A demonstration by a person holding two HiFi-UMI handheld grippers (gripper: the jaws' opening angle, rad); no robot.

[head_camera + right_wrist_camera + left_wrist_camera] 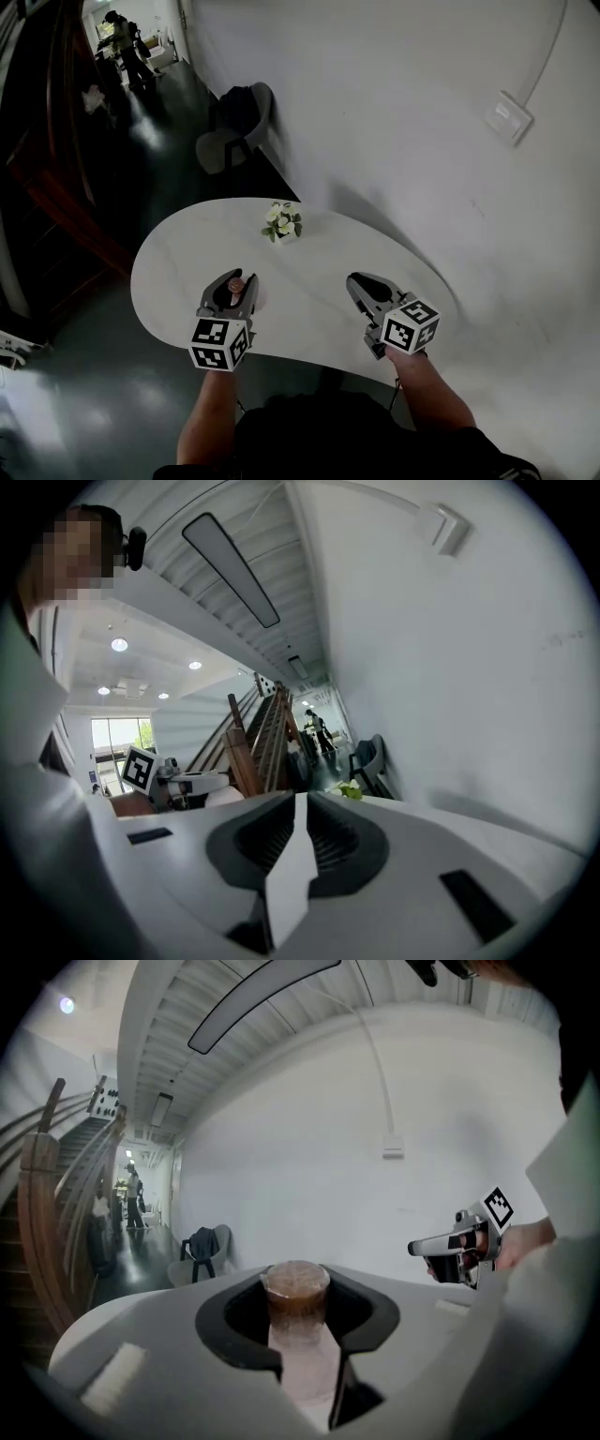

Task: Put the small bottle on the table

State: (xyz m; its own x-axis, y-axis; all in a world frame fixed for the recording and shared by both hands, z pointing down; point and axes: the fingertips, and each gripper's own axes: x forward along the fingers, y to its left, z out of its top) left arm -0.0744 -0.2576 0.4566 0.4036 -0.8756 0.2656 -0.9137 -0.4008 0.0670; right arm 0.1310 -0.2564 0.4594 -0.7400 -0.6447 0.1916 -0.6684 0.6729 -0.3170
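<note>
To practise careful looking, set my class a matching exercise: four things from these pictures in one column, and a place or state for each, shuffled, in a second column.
Column one:
1 small bottle
2 right gripper
3 flowers
4 chair

Column two:
A on the floor beyond the table
B jaws shut, nothing between them
C between the left gripper's jaws
D standing on the table's far side

Pairs: 1-C; 2-B; 3-D; 4-A

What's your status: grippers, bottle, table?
Left gripper shut on small bottle, over the table. Right gripper shut, empty. Flower pot at the table's far side, clear of both grippers.
</note>
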